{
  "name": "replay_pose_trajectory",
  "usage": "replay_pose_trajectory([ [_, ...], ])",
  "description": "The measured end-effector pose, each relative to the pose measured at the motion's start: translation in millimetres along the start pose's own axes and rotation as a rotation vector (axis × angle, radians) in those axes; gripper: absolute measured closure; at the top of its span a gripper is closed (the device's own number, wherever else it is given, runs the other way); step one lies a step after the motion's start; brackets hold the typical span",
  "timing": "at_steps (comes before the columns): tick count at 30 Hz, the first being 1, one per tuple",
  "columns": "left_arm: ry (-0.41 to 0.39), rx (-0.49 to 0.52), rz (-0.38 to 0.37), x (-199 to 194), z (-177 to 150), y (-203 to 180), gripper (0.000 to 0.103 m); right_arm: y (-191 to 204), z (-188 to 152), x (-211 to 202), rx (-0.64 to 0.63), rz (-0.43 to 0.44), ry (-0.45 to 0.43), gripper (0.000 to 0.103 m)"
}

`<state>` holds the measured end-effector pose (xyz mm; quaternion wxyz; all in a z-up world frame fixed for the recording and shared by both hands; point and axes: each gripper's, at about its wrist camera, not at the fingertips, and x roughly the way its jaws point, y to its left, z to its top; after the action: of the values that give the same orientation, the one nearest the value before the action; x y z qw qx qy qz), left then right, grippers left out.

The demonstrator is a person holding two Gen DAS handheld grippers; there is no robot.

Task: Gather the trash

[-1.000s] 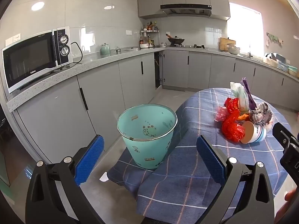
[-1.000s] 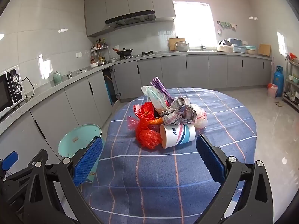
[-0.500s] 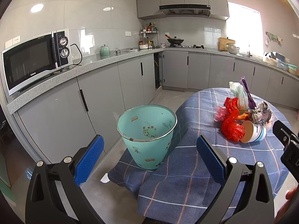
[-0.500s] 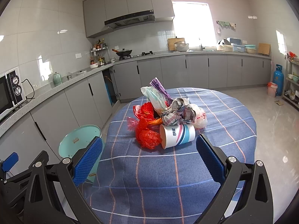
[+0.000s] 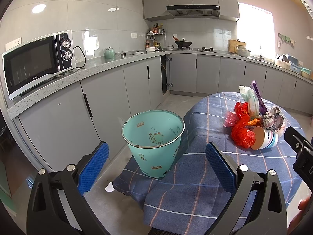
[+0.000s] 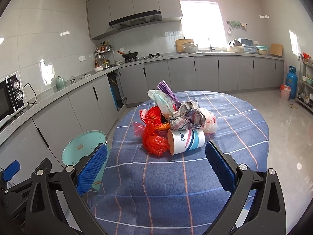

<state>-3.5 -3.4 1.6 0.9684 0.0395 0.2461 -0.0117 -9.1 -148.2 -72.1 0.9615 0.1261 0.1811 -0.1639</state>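
We see the trash pile [image 6: 172, 121] in the middle of the tabletop [image 6: 234, 129]: red and white plastic bags, crumpled cloth and a striped paper cup [image 6: 185, 141] lying on its side. The mint bin [image 5: 154, 137] stands beside the tabletop and looks empty. The fingers of our left gripper [image 5: 156, 166] and right gripper [image 6: 156, 164] are wide apart and hold nothing.

Both my grippers are wide open with nothing in them. My left gripper [image 5: 156, 164] hangs low, in front of the teal bin [image 5: 154, 137]. My right gripper [image 6: 156, 164] sits off to the right of that bin, level, fingers pointing forward.
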Motion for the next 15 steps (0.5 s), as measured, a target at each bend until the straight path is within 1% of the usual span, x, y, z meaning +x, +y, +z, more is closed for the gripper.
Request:
replay_pose_trajectory([
  [15, -0.001, -0.002, -0.002, -1.5, 1.1, 0.4, 0.006, -1.9, 0.3, -0.4, 0.009, 0.004, 0.005, 0.004],
])
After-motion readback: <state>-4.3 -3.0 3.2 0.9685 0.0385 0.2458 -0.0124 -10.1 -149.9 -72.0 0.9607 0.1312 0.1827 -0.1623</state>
